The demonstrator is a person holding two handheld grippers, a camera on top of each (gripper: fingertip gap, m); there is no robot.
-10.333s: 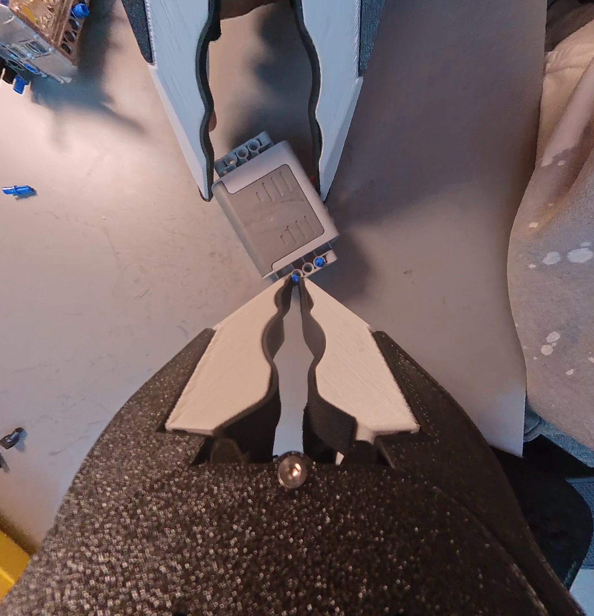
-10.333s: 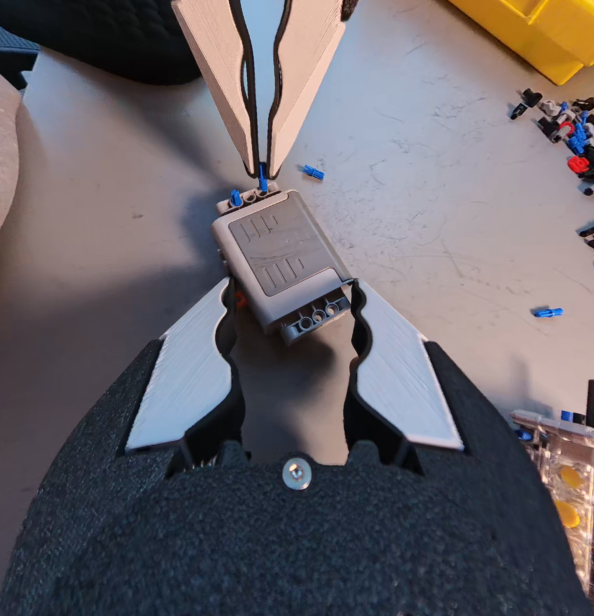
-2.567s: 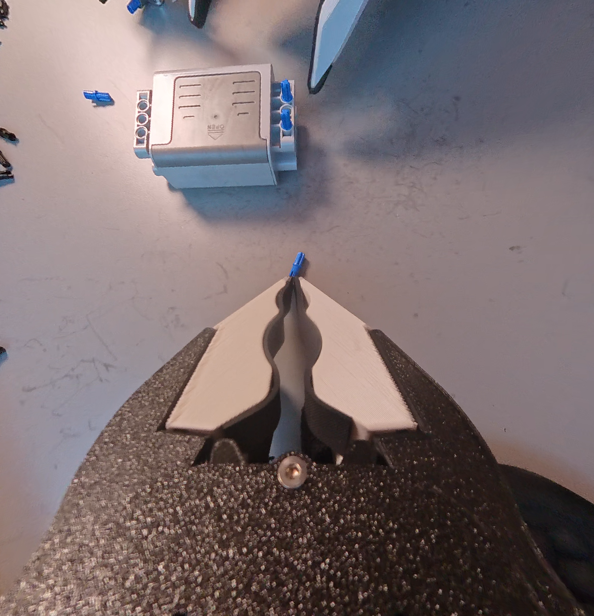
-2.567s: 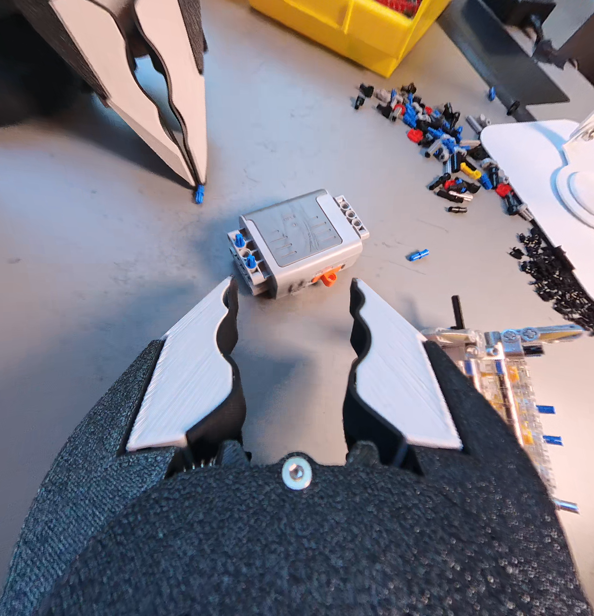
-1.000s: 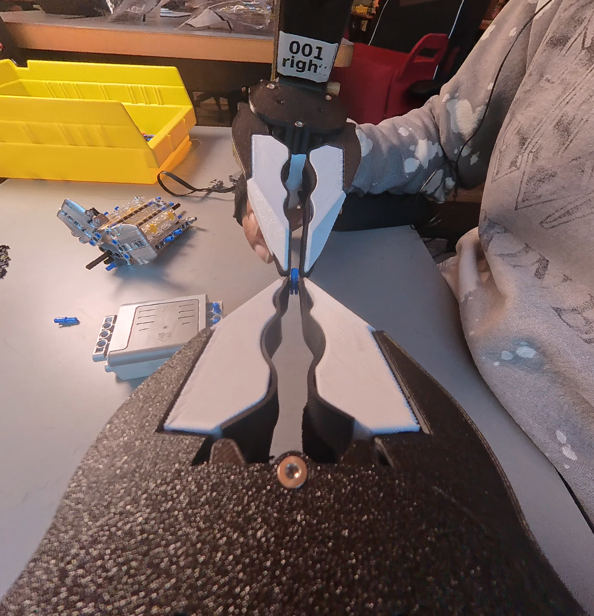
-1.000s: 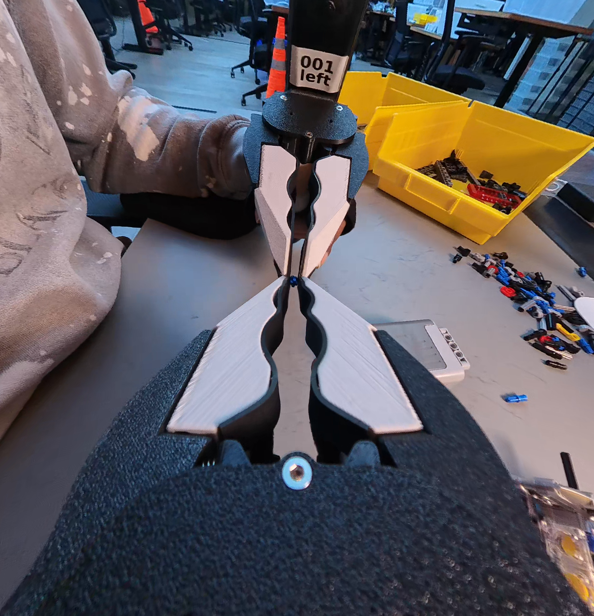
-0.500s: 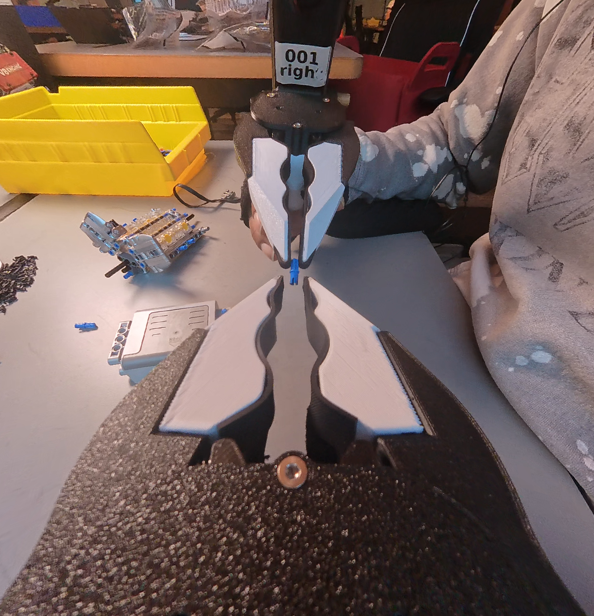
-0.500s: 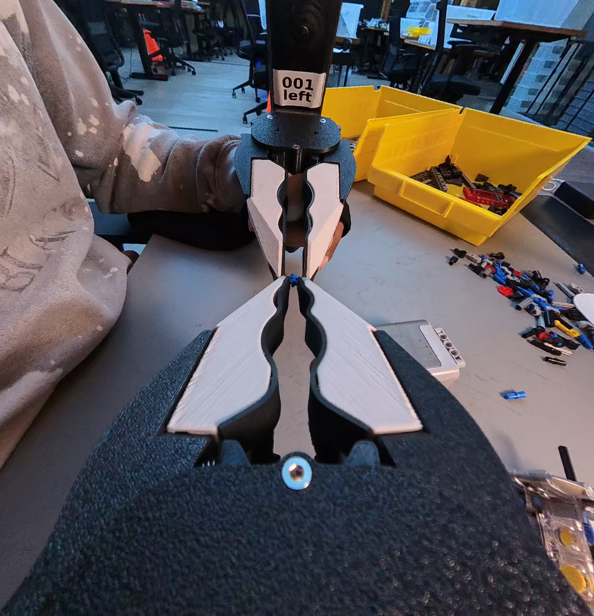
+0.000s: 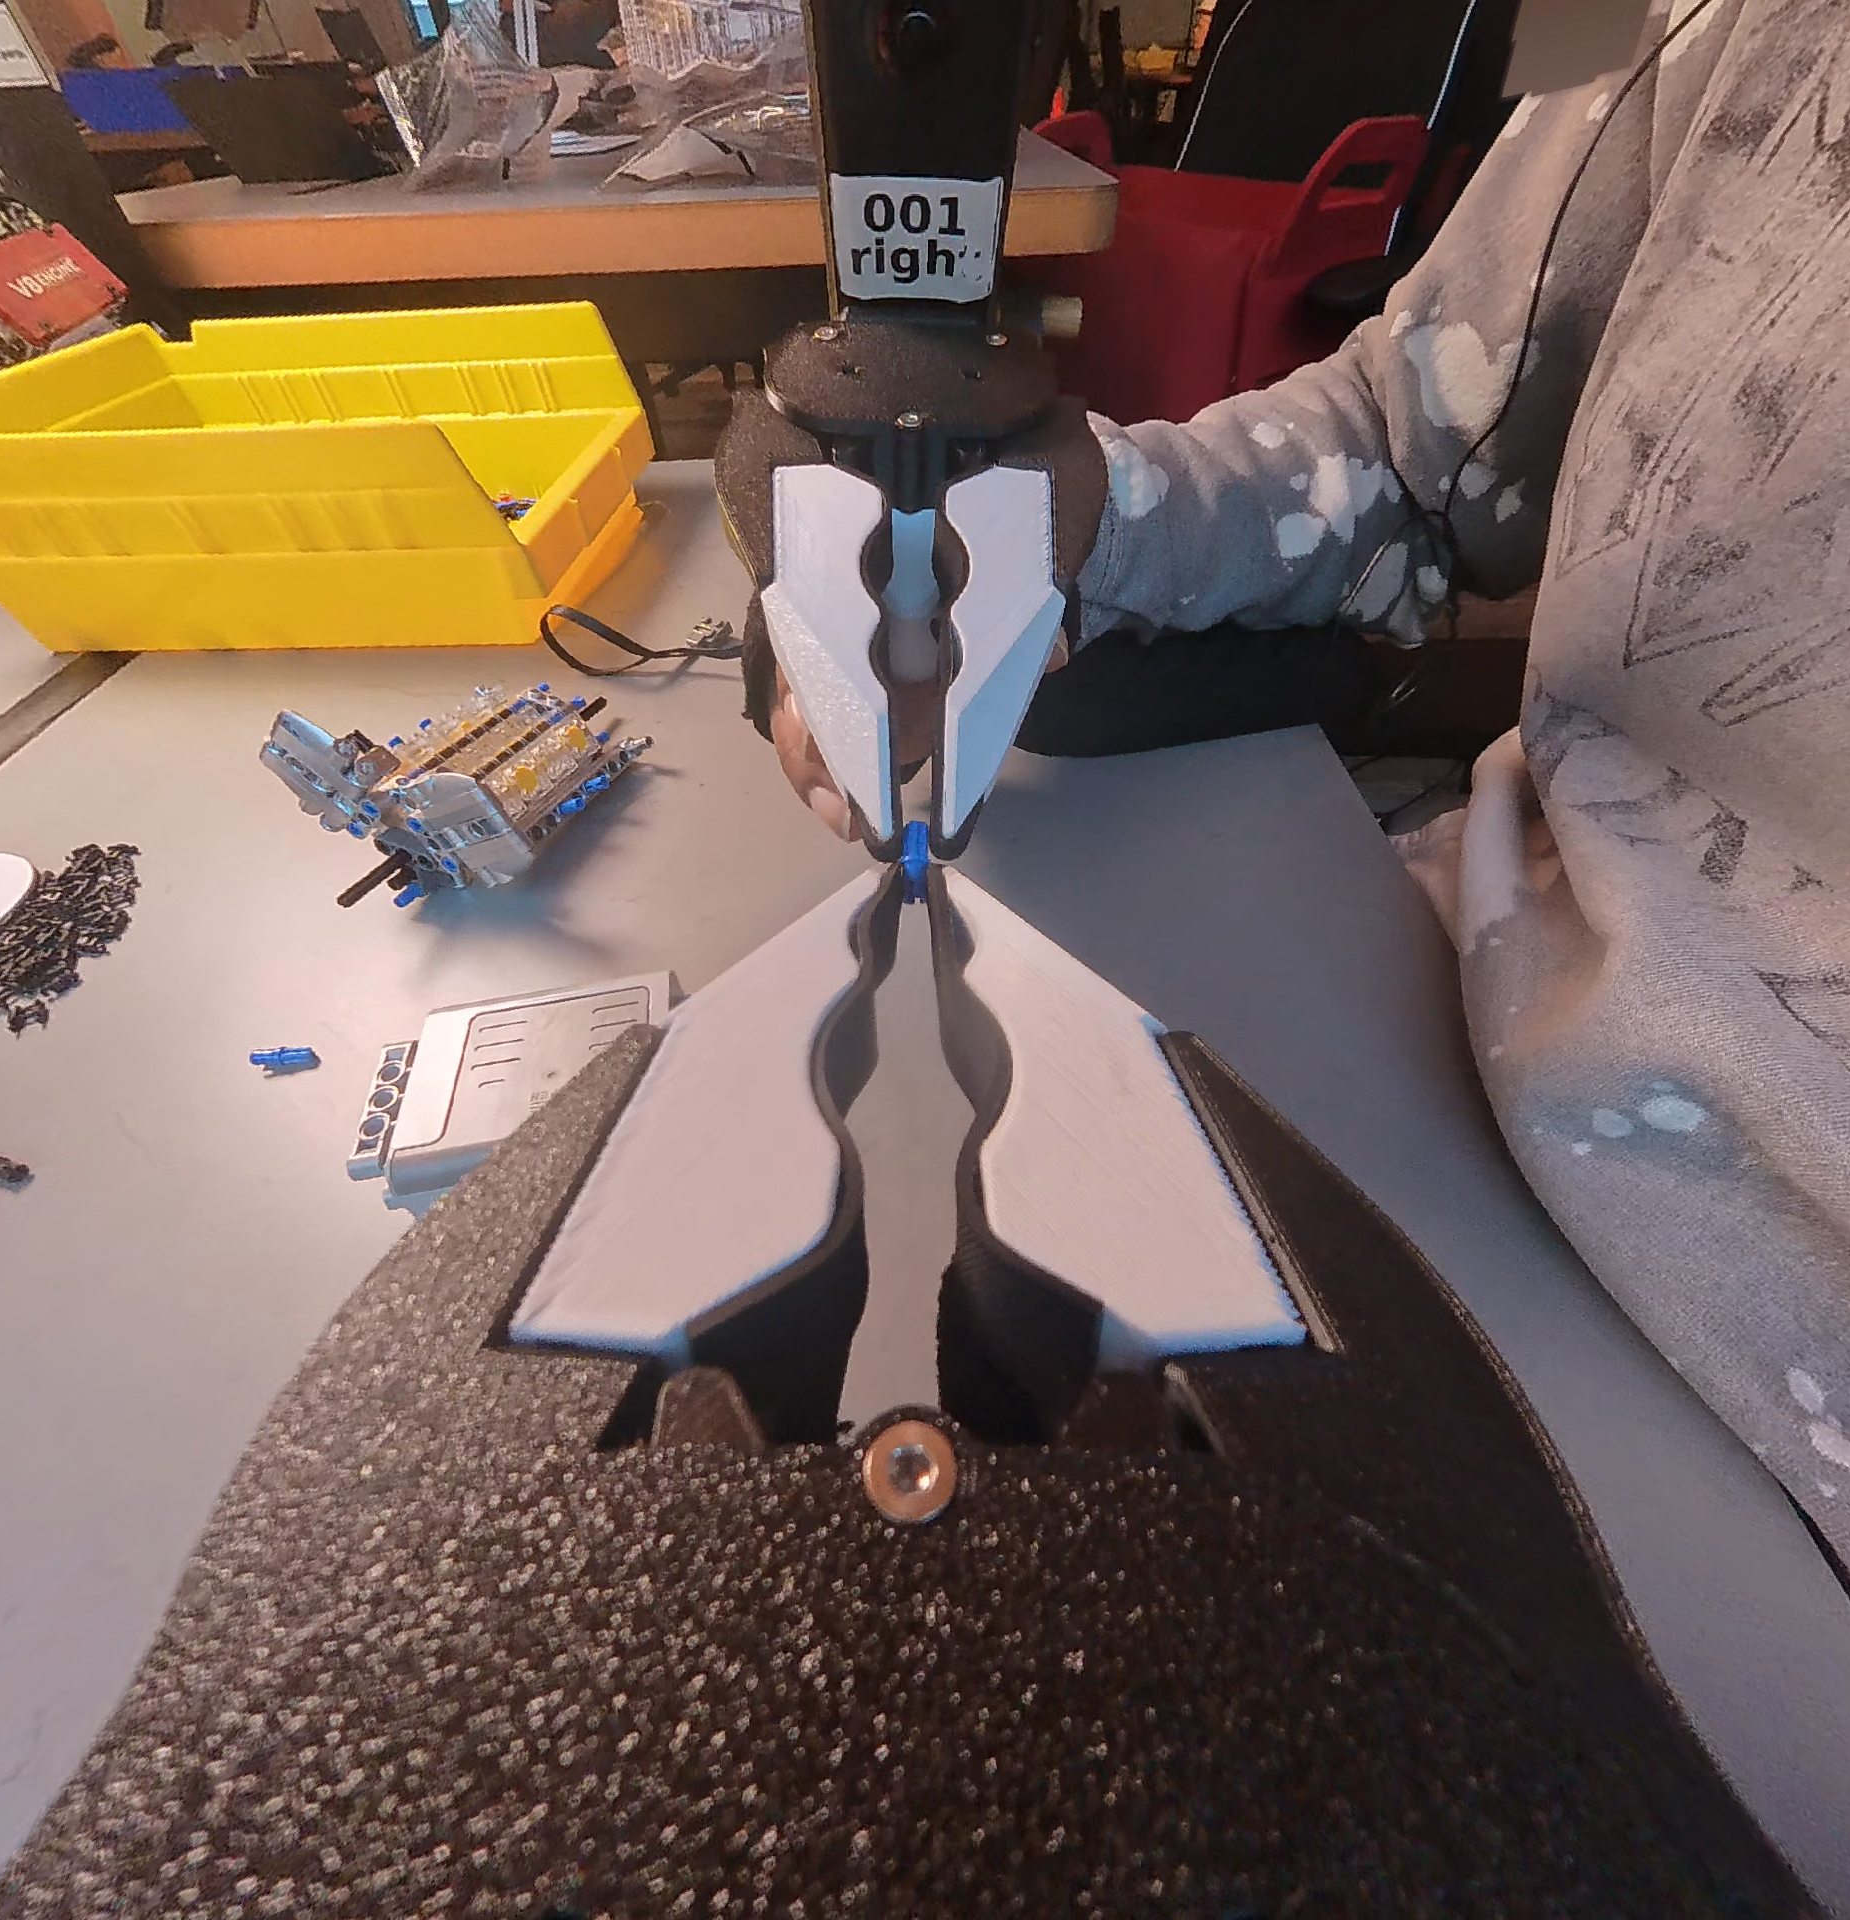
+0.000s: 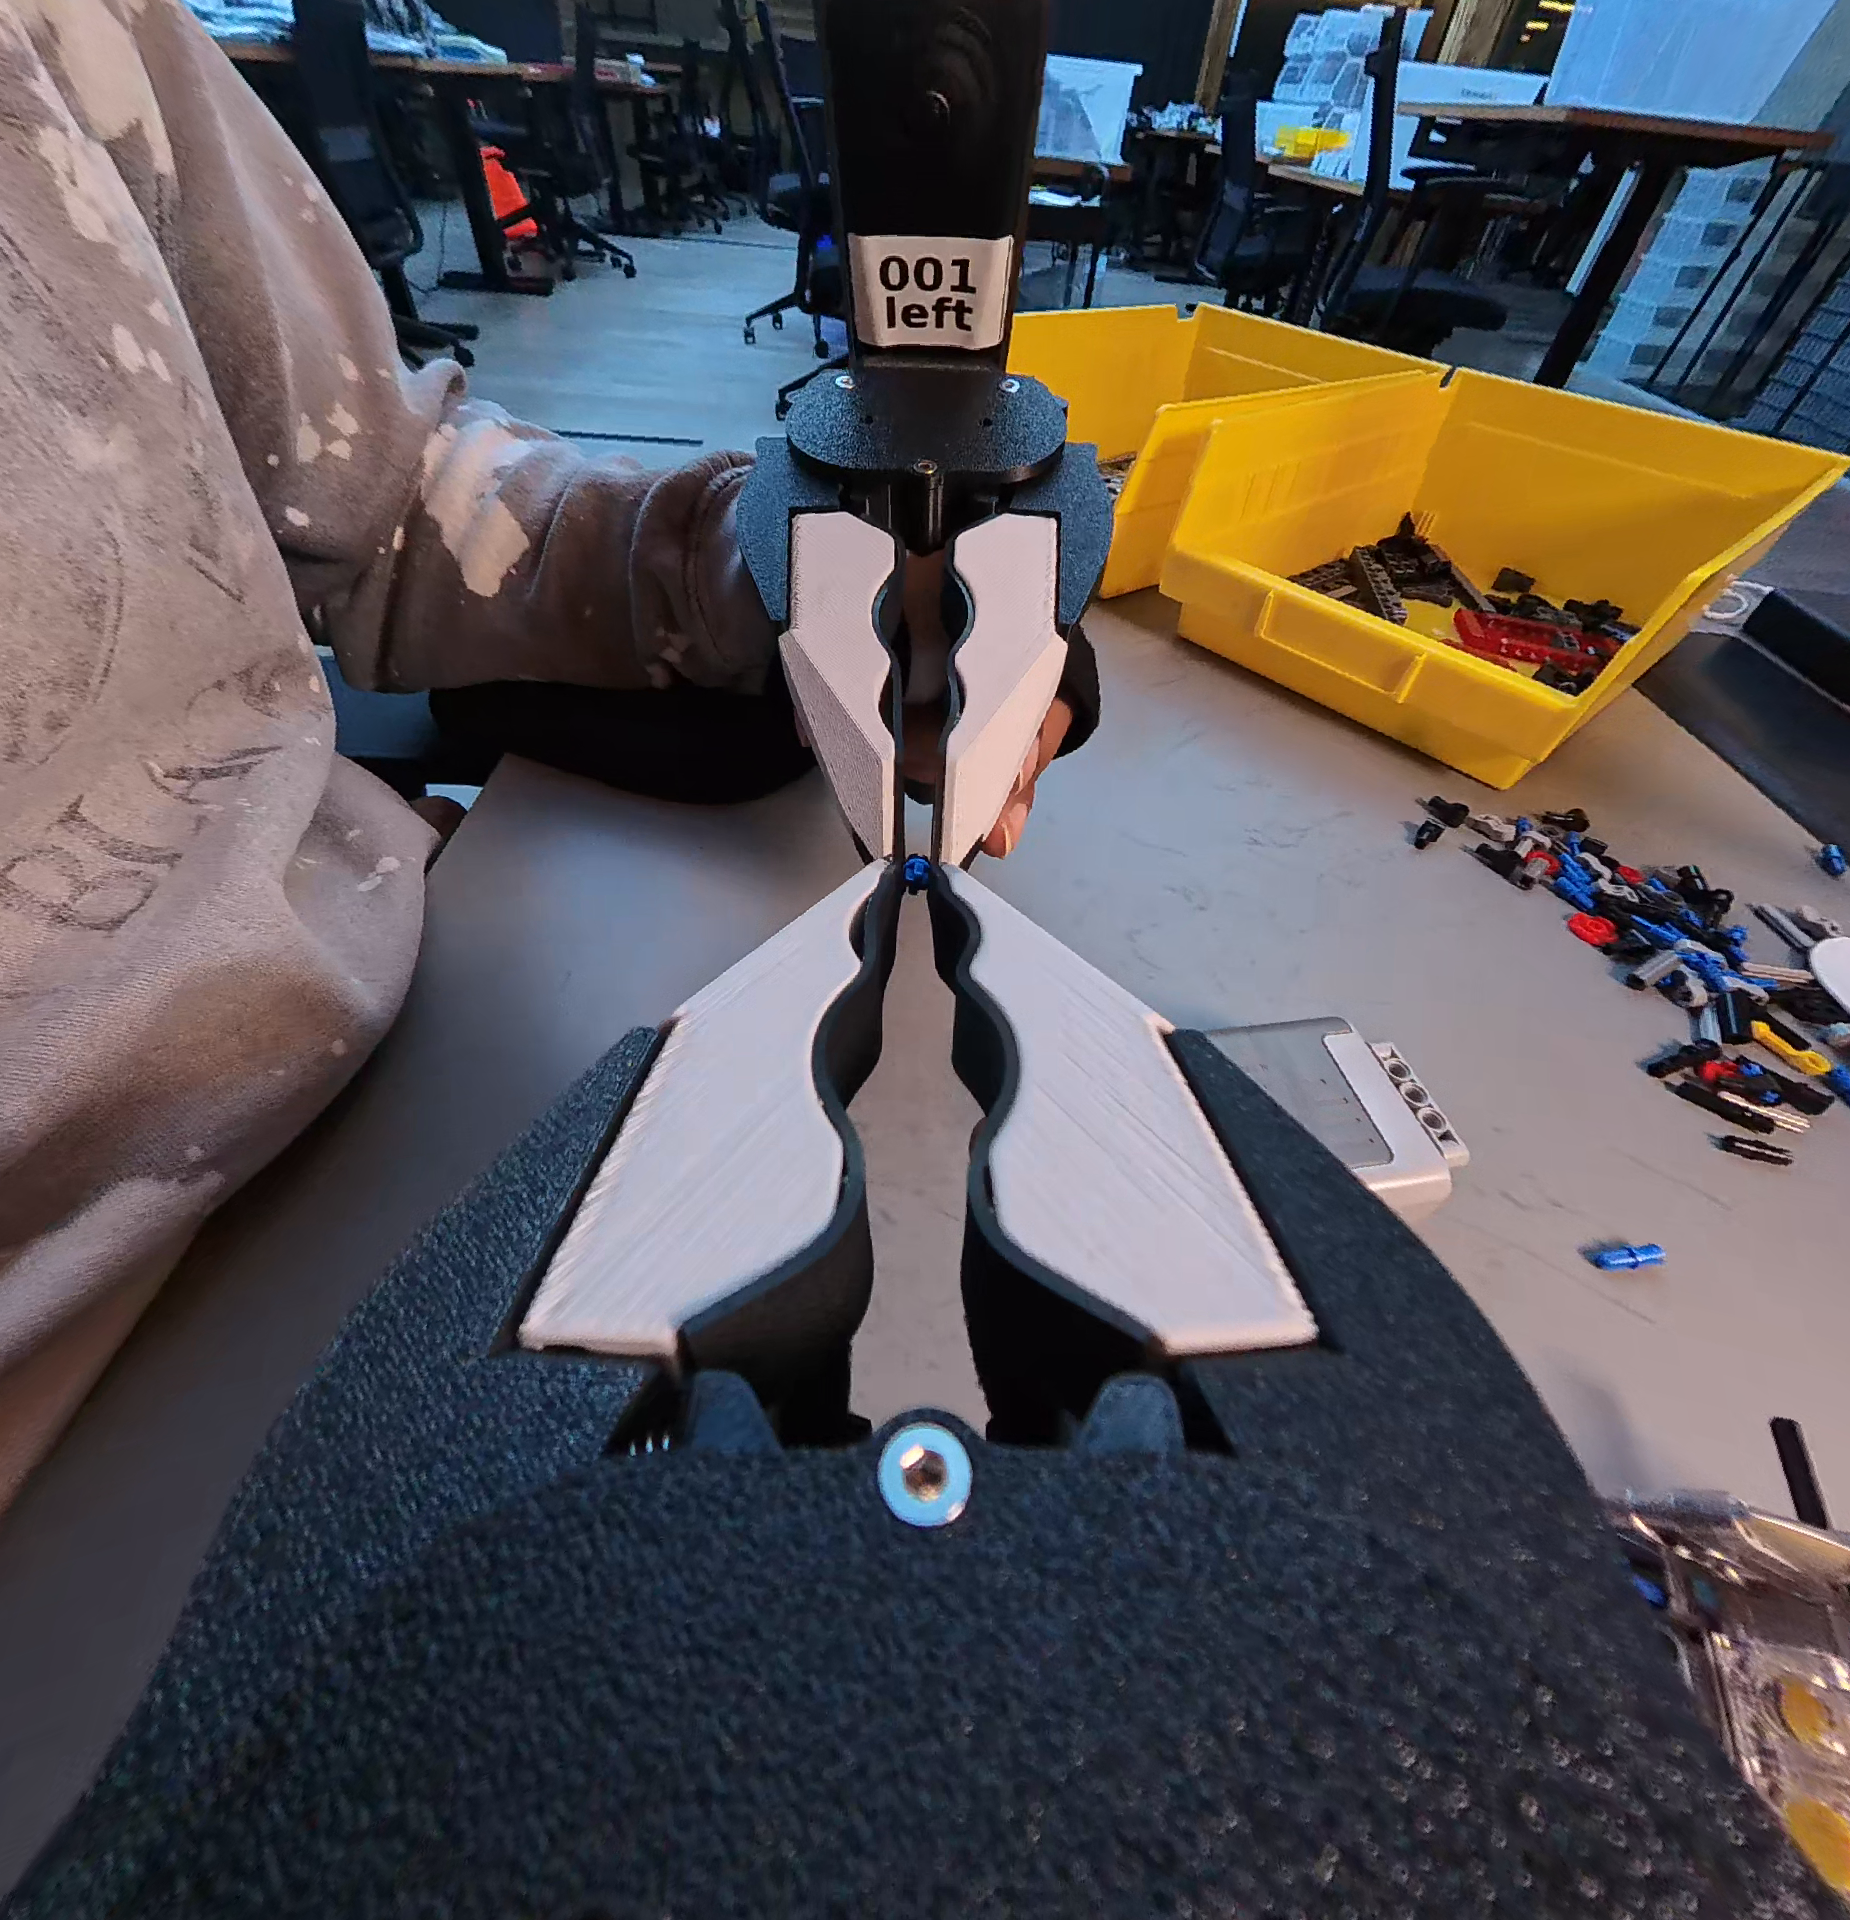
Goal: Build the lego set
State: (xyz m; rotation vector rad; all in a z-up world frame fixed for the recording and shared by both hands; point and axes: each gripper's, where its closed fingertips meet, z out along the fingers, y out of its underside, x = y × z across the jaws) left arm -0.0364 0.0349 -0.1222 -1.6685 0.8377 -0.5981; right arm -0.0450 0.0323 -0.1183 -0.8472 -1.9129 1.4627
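Fingers of both grippers meet tip-to-tip at blue pin (image 9: 912, 860).

Grey table (image 9: 173, 1299) with a scuffed top. Lying on it: a grey battery box (image 9: 516, 1070); a loose blue pin (image 9: 282, 1058) just beside it; a partly built clear-and-grey brick assembly (image 9: 464, 774); a black cable (image 9: 630, 644); yellow bins (image 10: 1472, 582) holding dark parts; a scatter of small mixed pieces (image 10: 1679, 956); a heap of black pins (image 9: 48, 925).
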